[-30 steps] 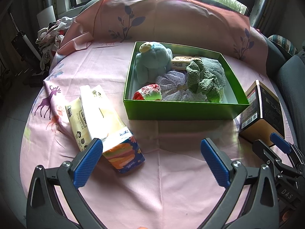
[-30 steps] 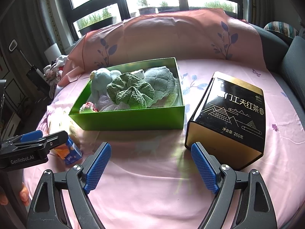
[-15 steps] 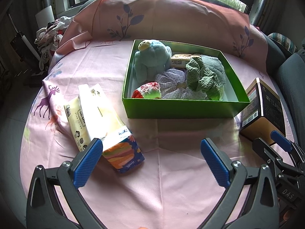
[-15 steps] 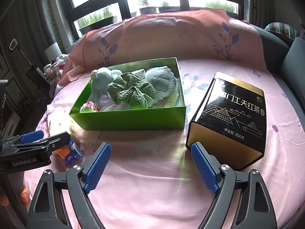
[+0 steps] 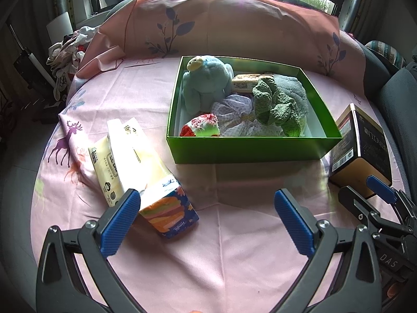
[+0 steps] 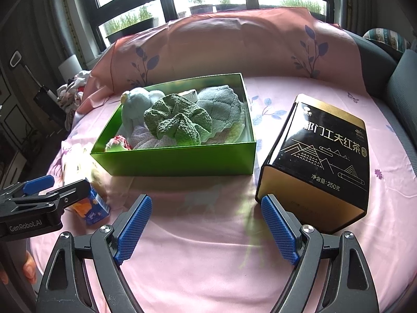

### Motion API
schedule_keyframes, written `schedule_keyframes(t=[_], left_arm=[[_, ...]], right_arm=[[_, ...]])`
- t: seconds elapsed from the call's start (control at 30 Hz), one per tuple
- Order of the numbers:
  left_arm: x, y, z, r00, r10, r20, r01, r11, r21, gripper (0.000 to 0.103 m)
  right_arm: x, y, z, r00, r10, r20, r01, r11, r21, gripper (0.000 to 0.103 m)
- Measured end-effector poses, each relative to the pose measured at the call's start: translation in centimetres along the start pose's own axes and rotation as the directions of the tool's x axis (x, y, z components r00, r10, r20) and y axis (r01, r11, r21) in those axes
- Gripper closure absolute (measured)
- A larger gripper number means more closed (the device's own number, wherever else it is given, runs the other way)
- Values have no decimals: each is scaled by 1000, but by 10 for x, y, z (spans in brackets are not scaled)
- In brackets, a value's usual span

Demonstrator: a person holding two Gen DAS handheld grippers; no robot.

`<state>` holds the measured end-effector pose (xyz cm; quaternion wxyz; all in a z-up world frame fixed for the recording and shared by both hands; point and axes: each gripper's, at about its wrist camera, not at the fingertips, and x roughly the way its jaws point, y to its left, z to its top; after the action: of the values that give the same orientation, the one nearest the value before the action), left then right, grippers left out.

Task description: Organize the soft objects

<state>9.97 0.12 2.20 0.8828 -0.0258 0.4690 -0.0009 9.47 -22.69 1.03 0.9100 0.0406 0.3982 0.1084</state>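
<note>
Pink sheet (image 5: pixel 234 260) under wide-open, empty grippers

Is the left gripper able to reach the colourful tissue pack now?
Probably yes. The left gripper is open and empty, and the colourful tissue pack lies uncovered on the pink cloth beside its left finger; nothing blocks it.

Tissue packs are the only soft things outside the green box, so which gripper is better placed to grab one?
Left. The open left gripper has the tissue packs right beside its finger; the right gripper sits near the tea tin.
</note>
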Motion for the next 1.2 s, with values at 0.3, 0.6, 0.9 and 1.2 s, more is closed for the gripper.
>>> schedule_keyframes(t=[0.3, 0.6, 0.9, 1.2], left_arm=[[-1, -4, 2, 1000, 1, 8, -1, 1000, 9, 1], [0, -5, 2, 1000, 5, 10, -6, 1000, 11, 1], [-1, -7, 2, 1000, 3, 10, -3, 1000, 16, 1], [0, -7, 2, 1000, 4, 10, -4, 1000, 17, 1]], right_arm=[[-2, 2, 3, 1000, 1, 11, -1, 1000, -8, 17], [-3, 2, 7, 1000, 1, 19, -1, 1000, -12, 17], [-4, 2, 7, 1000, 1, 18, -1, 1000, -13, 17], [-4, 3, 8, 1000, 3, 20, -3, 1000, -16, 17]])
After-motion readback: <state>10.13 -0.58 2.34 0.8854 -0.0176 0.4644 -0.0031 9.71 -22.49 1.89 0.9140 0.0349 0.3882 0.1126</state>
